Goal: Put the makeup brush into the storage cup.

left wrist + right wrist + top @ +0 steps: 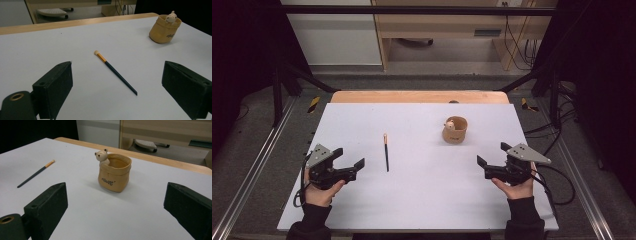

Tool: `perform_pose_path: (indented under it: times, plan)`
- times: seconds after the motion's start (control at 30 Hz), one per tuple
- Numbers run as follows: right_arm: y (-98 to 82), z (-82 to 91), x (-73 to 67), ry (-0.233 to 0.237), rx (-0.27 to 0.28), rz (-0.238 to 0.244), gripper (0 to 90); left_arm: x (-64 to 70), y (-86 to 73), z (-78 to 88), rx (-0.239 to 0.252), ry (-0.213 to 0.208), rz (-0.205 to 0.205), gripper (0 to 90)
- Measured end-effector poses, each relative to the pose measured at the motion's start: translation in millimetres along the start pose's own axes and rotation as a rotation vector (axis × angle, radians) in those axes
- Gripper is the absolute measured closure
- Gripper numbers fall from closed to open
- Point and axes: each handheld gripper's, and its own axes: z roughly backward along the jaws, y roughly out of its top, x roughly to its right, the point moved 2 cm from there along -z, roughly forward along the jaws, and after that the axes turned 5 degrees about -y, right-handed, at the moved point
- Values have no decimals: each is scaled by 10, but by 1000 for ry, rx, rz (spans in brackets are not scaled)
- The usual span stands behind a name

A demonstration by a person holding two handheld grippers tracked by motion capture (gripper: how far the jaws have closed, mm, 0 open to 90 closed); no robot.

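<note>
Start state, nothing done yet: brush lies flat on worktop, pot at its 2 o'clock. Left gripper & right gripper both jaws apart, empty; pick-up & placing left.

Thin brush with dark handle, gold ferrule and pale tip lay flat on the white counter, tip pointing away. Tan sack-shaped pot with a small bear figure at its rim stood upright, well apart to its right.

Dark-handled brush and tan pot on a white table

The brush has a gold ferrule and cream tip; the pot's cream bear perches above dark lettering.
</note>
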Motion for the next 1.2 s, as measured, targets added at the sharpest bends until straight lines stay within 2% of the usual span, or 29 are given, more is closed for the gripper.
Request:
perform_pose_path:
  times: [0.77,1.2]
  plan:
    - [-18,-6,3,-17,-23,2,61,63,-15,-73,-25,2,5,116]
    - [-25,7,5,-29,-26,17,65,127,53,-229,-58,-5,-4,130]
